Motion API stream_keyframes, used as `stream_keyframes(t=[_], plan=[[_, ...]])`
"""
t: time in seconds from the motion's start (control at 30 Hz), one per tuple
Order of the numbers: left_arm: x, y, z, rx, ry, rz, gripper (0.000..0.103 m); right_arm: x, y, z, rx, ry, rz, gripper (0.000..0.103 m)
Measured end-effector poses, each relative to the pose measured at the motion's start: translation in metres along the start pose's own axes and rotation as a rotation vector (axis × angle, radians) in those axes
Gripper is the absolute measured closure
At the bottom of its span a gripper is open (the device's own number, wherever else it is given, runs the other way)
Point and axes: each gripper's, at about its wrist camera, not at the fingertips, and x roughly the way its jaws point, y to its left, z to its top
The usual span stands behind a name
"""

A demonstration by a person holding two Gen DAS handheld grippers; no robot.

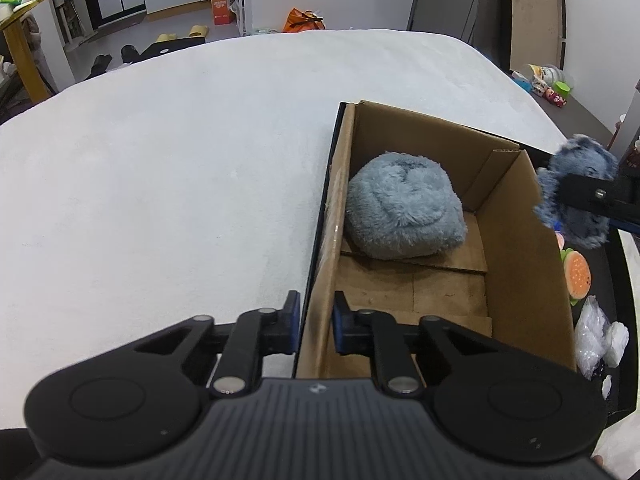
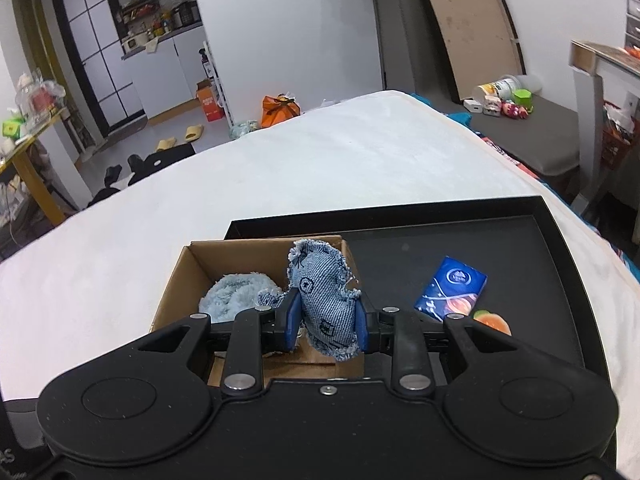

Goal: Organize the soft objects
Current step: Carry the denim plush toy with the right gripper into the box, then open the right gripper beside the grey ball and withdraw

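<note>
Left tongs straddle the near left wall of the open brown cardboard box, one blue pad outside and one inside, closed on the cardboard edge. Right tongs are clenched on a frayed blue denim pouch, which stands upright between the blue pads and hangs above the near right part of the box; in the left wrist view the same pouch shows as a fuzzy dark blue shape at the right tongs, just beyond the box's right wall.

Under everything spreads a white fleecy bed cover, filling most of both views. On it lies a shallow black rectangular tray, and the cardboard box stands in the tray's left part. Inside the box, against its far left corner, rests a round light blue plush cushion, also seen in the right wrist view.

On the bare black tray floor to the right of the box lies a dark blue tissue packet with a white round emblem. Nearer the camera is an orange and green soft burger-shaped toy, partly hidden behind the right tongs' linkage in the right wrist view. Next to it, towards the tray's near edge, sits a crumpled clear plastic bag with white contents.
</note>
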Motion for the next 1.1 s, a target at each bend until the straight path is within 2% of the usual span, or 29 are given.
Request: stream_keyframes(t=[0.47,0.7,0.77,0.83,0.87,0.93,1.03,1.1], plan=[[-0.001,0.004,0.002,-0.02,0.001,-0.023,0.091,0.01,0.017,0.019,-0.065,-0.02,-0.01,0.073],[-0.001,0.003,0.005,-0.01,0.02,-0.014,0.087,0.008,0.008,0.008,-0.029,0.03,-0.003,0.071],[-0.001,0.002,0.006,-0.009,0.024,-0.018,0.087,0.006,0.005,0.005,-0.02,0.041,-0.007,0.065],[-0.002,0.002,0.006,-0.009,0.03,-0.015,0.086,0.004,0.002,0.002,-0.007,0.046,-0.008,0.052],[-0.002,0.001,0.006,-0.009,0.032,-0.014,0.086,0.002,0.001,0.001,-0.005,0.047,-0.013,0.049],[-0.002,0.001,0.006,-0.013,0.036,-0.014,0.08,-0.003,-0.001,-0.003,-0.006,0.047,-0.036,0.035],[-0.003,-0.001,0.005,-0.003,0.038,-0.01,0.068,-0.008,-0.007,-0.007,0.002,0.052,-0.054,0.031],[-0.004,-0.002,0.005,0.004,0.033,-0.009,0.063,-0.01,-0.014,-0.01,0.018,0.057,-0.055,0.027]])
